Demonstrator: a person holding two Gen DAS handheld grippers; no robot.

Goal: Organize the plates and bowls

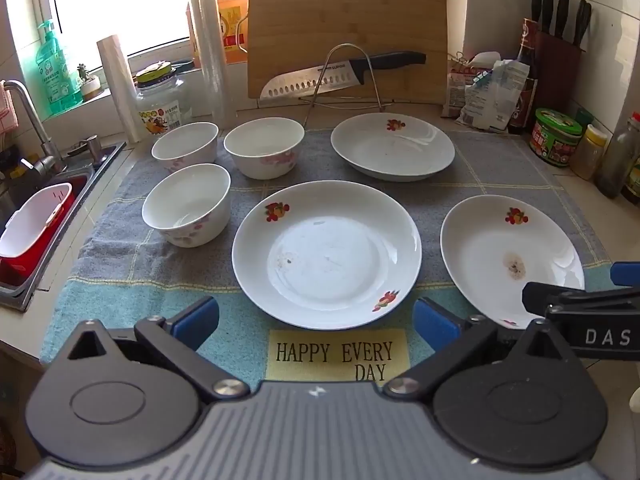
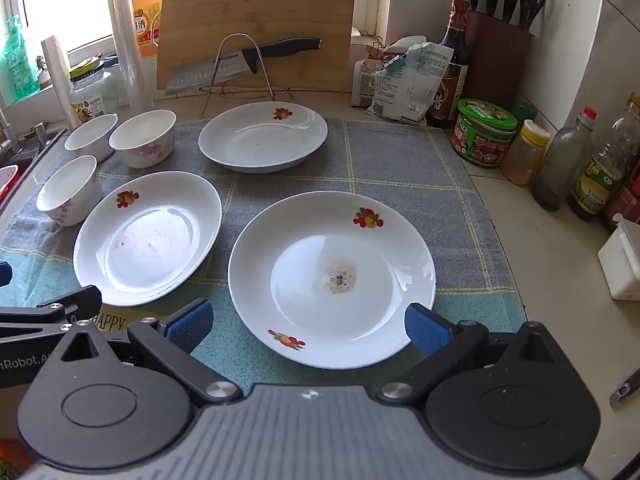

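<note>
Three white plates with fruit prints lie on a grey-blue cloth (image 1: 120, 248): a middle plate (image 1: 326, 254) (image 2: 148, 238), a right plate (image 1: 510, 258) (image 2: 332, 278) with a brown stain, and a far plate (image 1: 394, 146) (image 2: 262, 136). Three white bowls with pink flowers stand at the left: a near bowl (image 1: 186, 204) (image 2: 68, 190), a far-left bowl (image 1: 185, 146) (image 2: 91, 136) and a far-middle bowl (image 1: 264, 152) (image 2: 143, 138). My left gripper (image 1: 316, 324) is open above the middle plate's near rim. My right gripper (image 2: 308, 326) is open above the right plate's near rim. Both hold nothing.
A cutting board (image 1: 346, 36) with a knife (image 1: 340, 74) on a wire stand leans at the back. A sink (image 1: 44, 216) lies left of the cloth. Jars, bottles (image 2: 562, 164) and a knife block (image 2: 498, 50) line the right wall. A white box (image 2: 622, 262) sits at the right.
</note>
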